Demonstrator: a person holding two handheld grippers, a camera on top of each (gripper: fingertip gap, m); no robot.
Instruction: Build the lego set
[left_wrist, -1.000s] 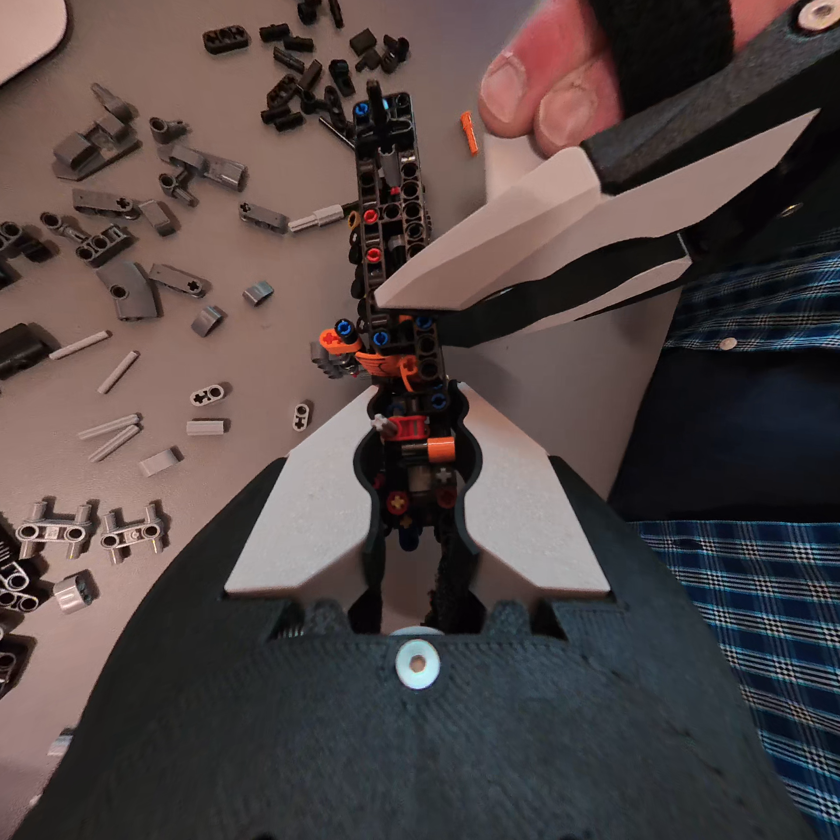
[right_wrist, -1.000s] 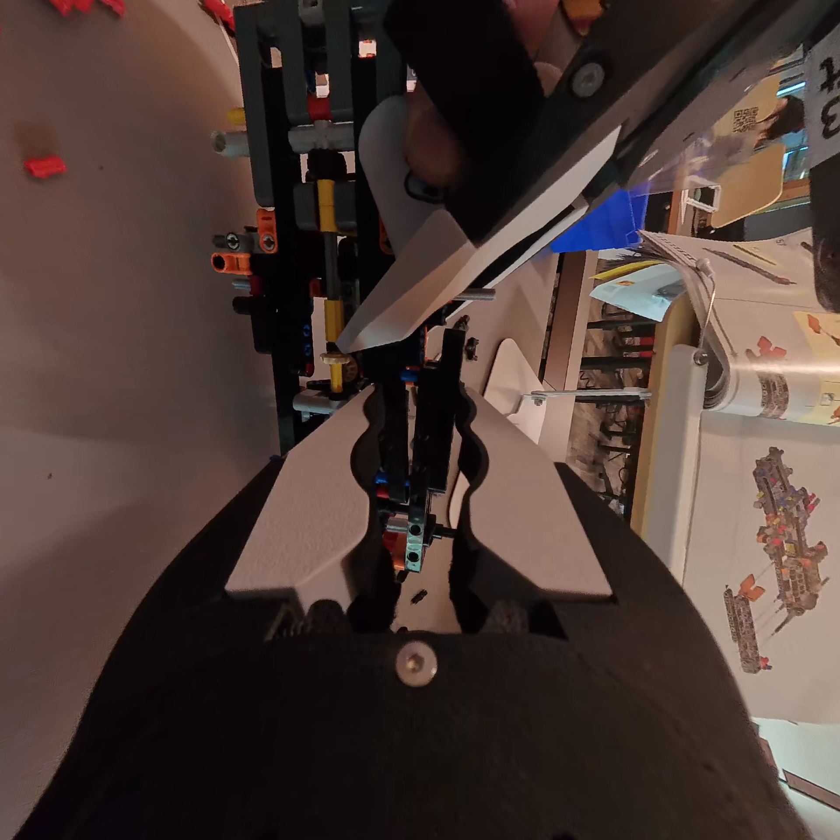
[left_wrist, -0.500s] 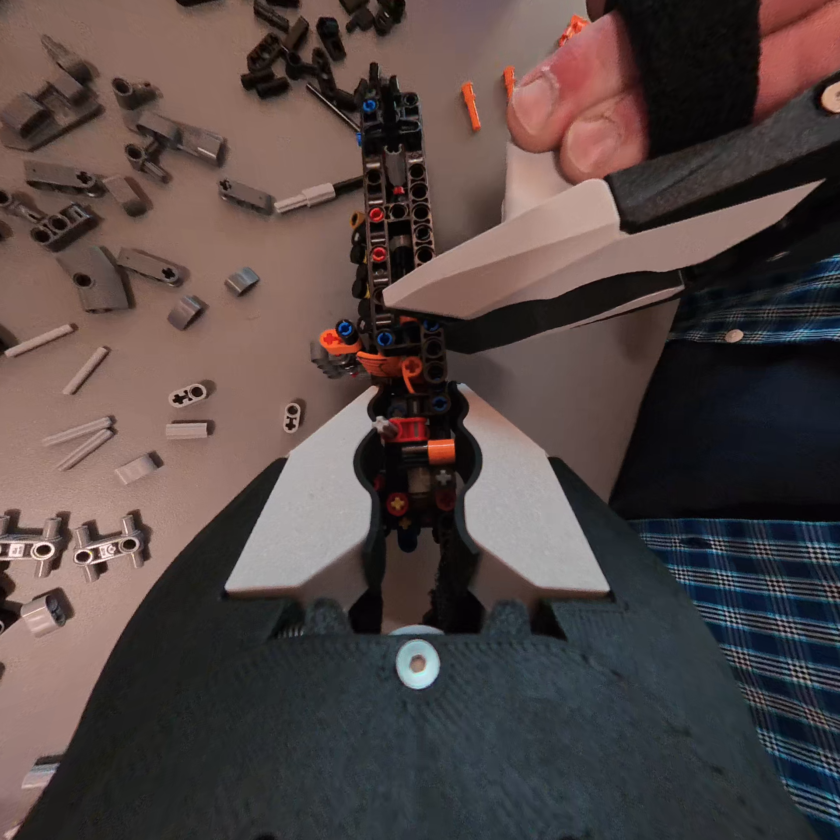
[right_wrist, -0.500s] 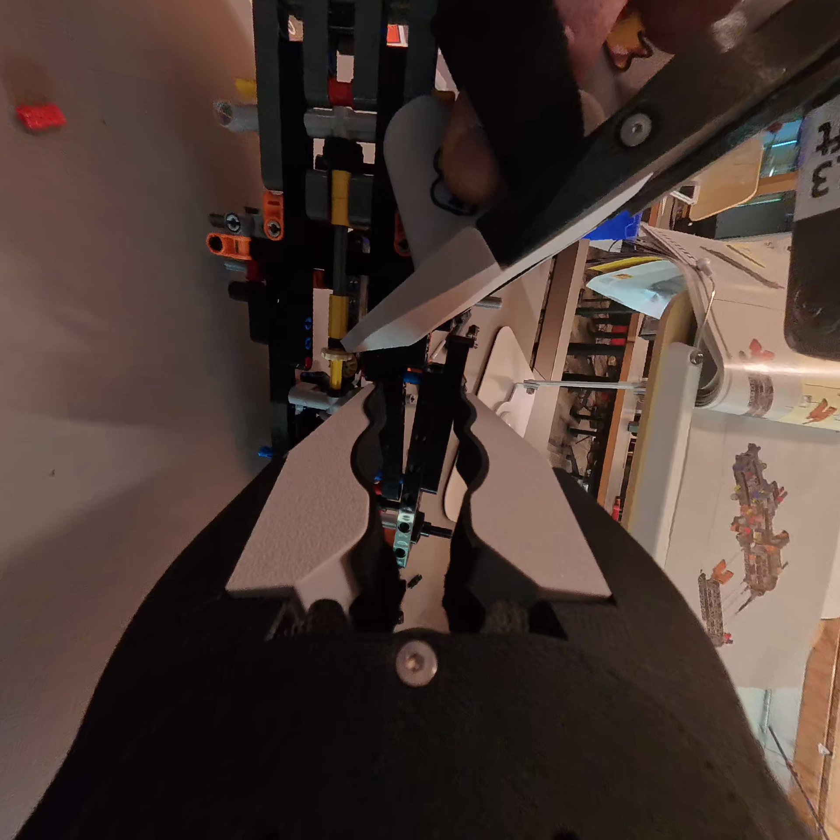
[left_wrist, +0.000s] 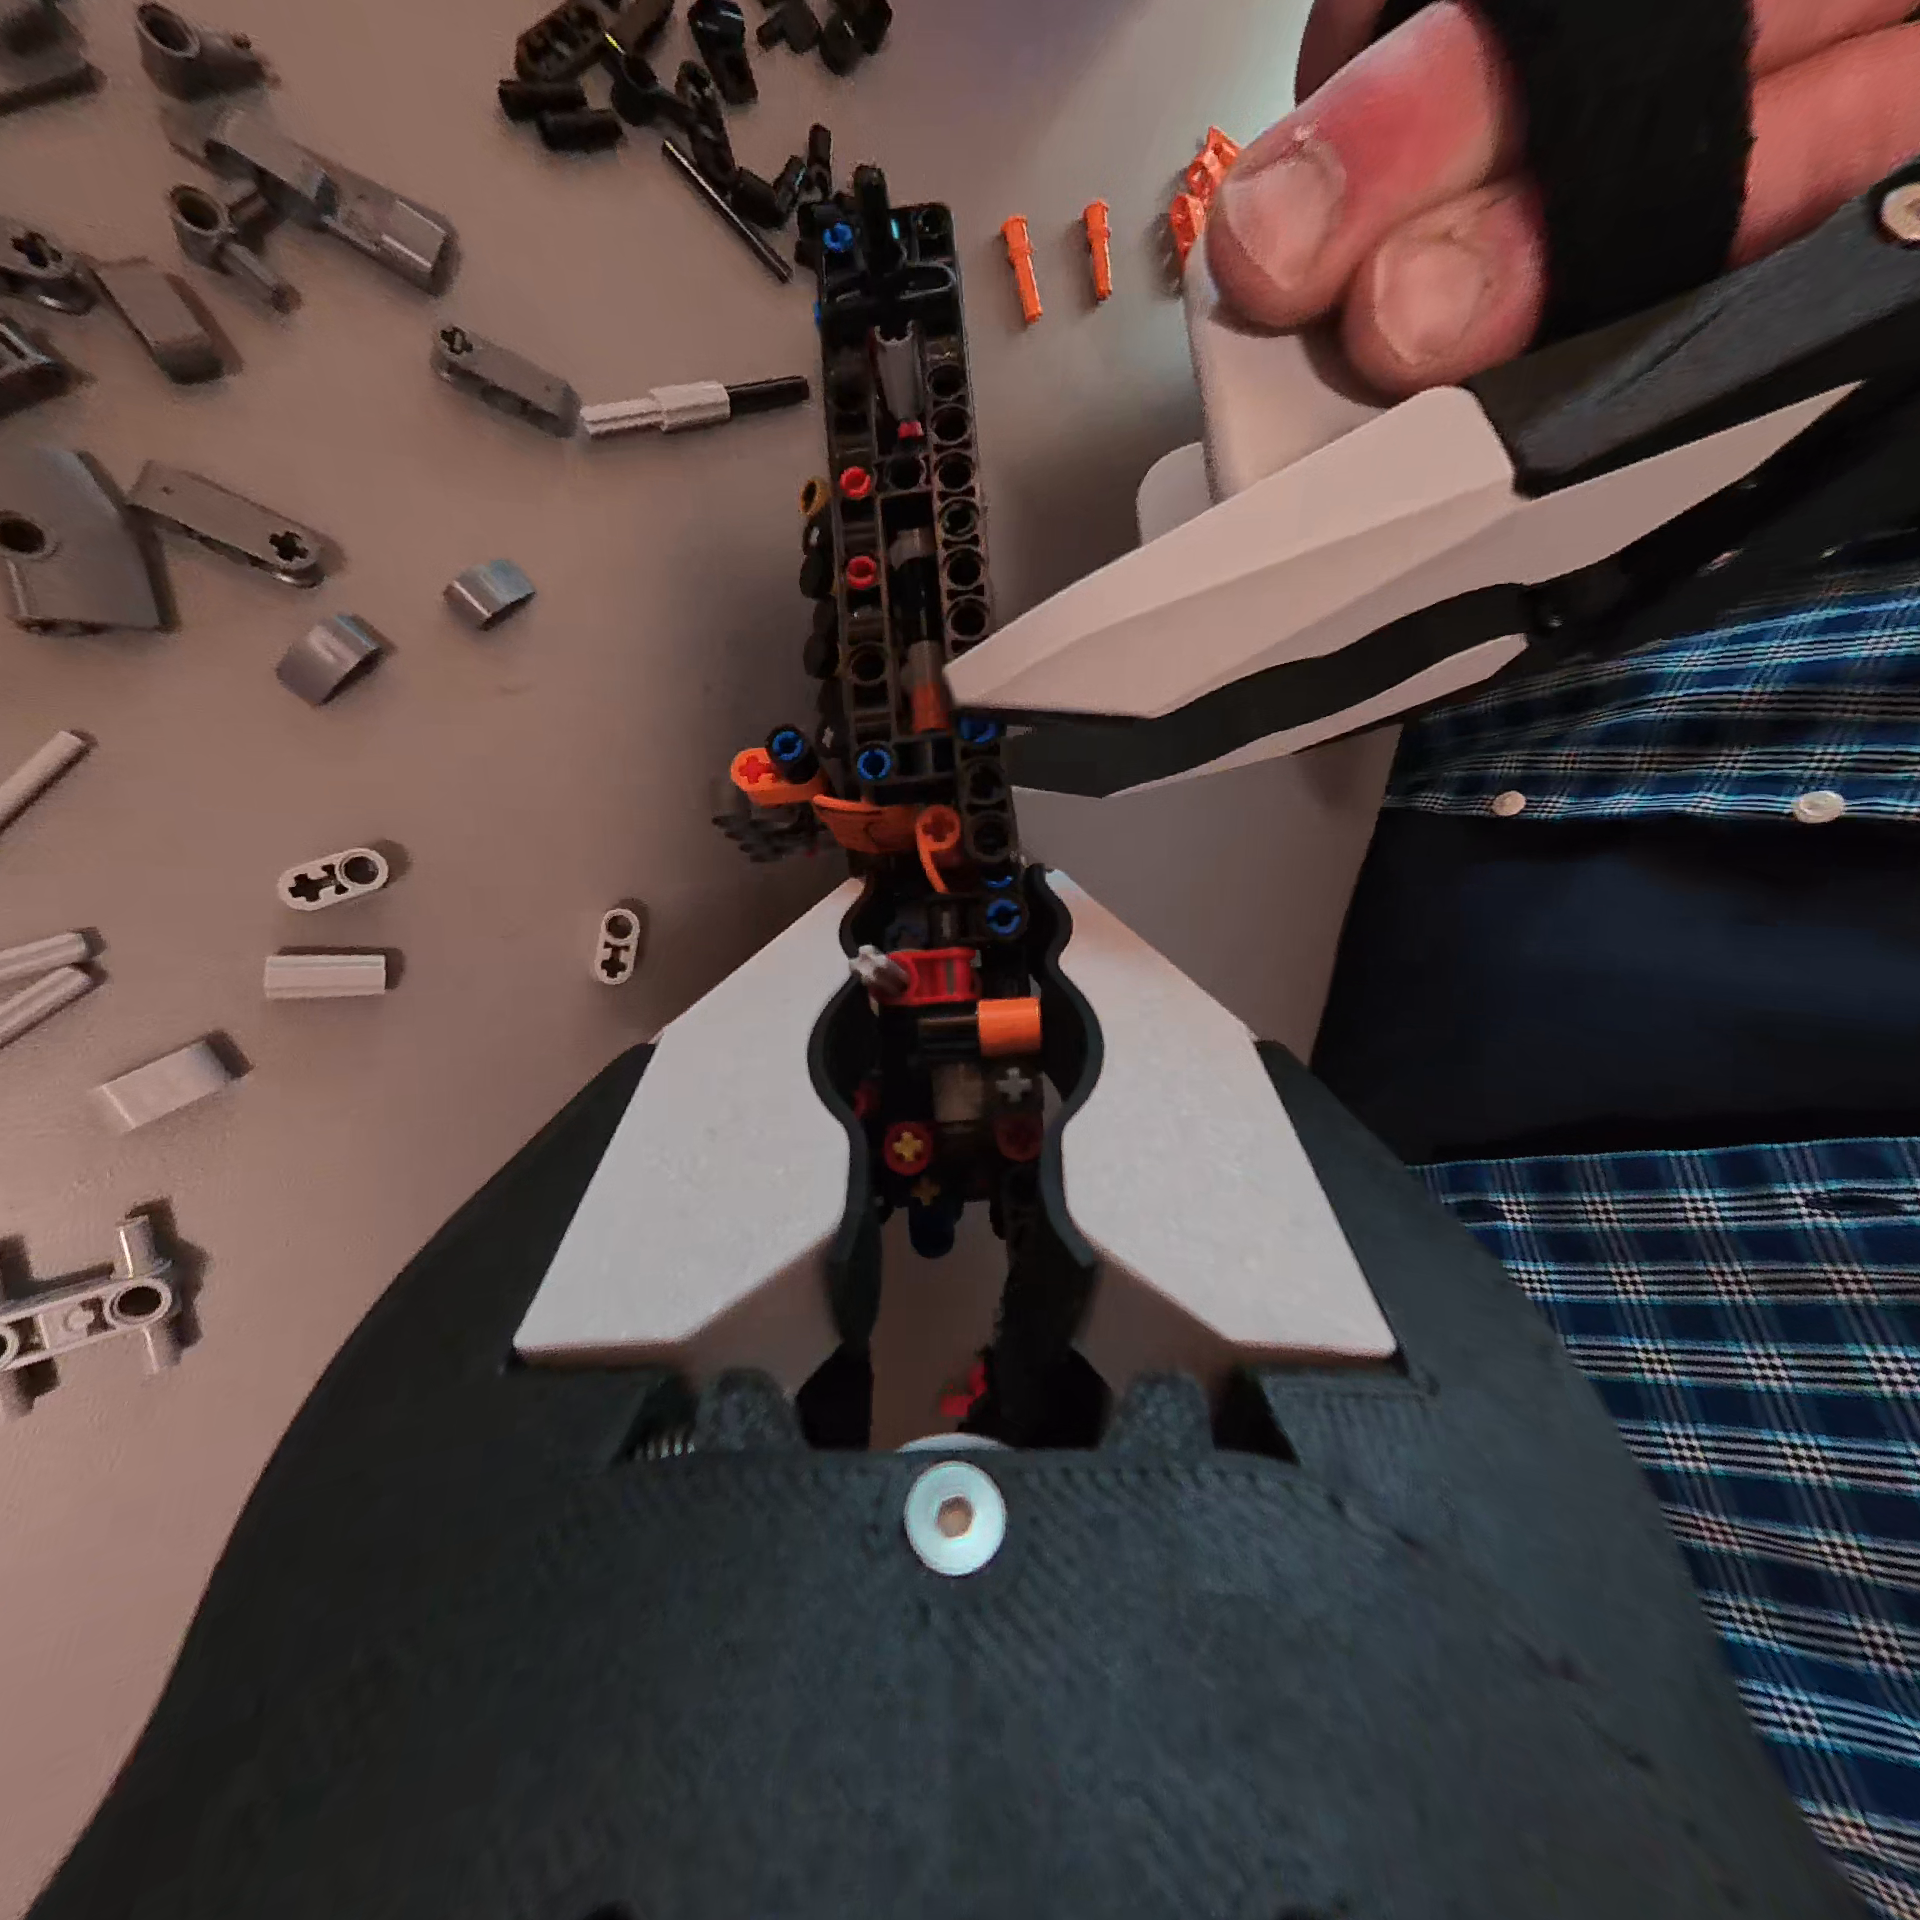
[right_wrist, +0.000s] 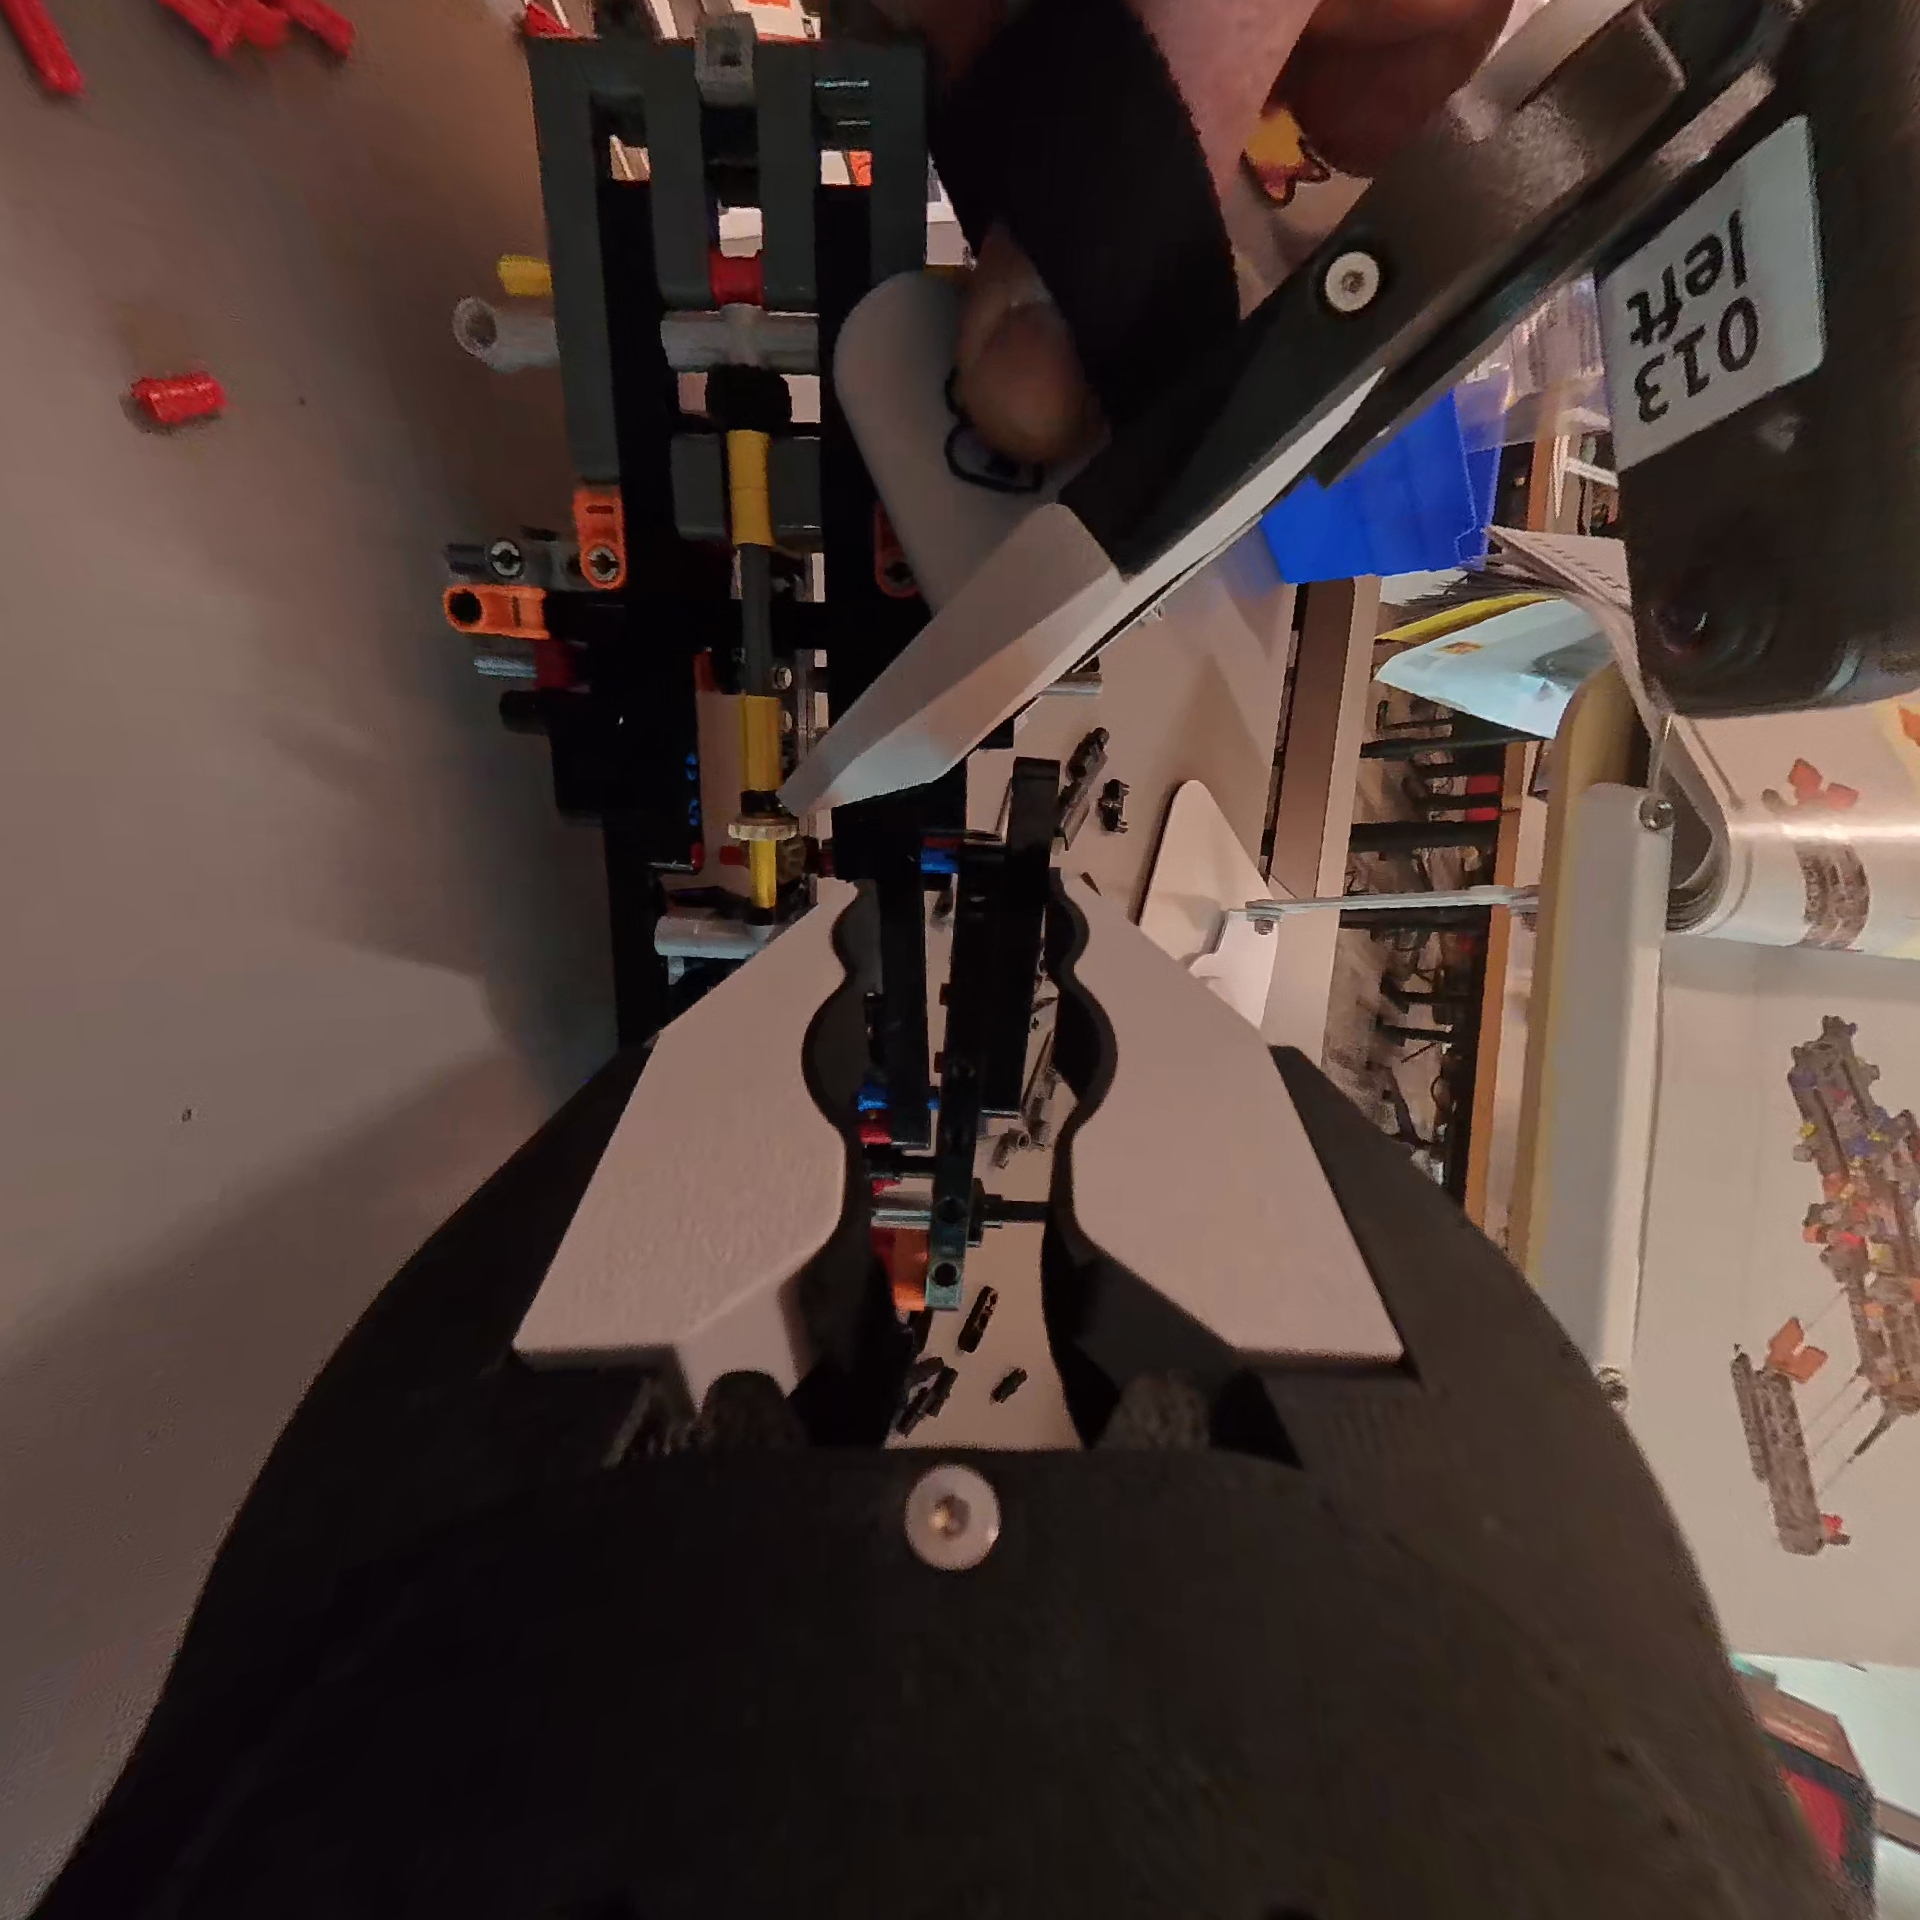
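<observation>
**Holding the half-built model from two sides**

Gripping the near end of the long black beam-and-pin lego model (left_wrist: 902, 644), the left tongs (left_wrist: 951, 1049) are closed narrow on it in the left wrist view, its red and orange connectors showing between the white fingers (left_wrist: 717, 1132). The model reaches away over the grey bench (left_wrist: 582, 790), probably held out like this so its open side faces the other tool. From the right, the right tongs (left_wrist: 982, 717) come in with tips pinched nearly together at the model's middle edge; a clamp on the model seems likely, but this view alone does not settle it. Loose grey curved and straight lego pieces (left_wrist: 332, 655) lie spread to the left, black ones (left_wrist: 665, 73) farther off, and small orange pins (left_wrist: 1023, 265) beside the model's far end, all within reach for coming steps.

In the right wrist view, the right tongs (right_wrist: 956, 1081) are closed narrow on thin black beams (right_wrist: 971, 997) of the model, which stands edge-on between the fingers. The left tongs' white tip (right_wrist: 883, 769) touches near the yellow axle (right_wrist: 753, 644). A two-point hold would stop the frame from twisting. An open instruction booklet (right_wrist: 1839, 1226) stands at right.
</observation>
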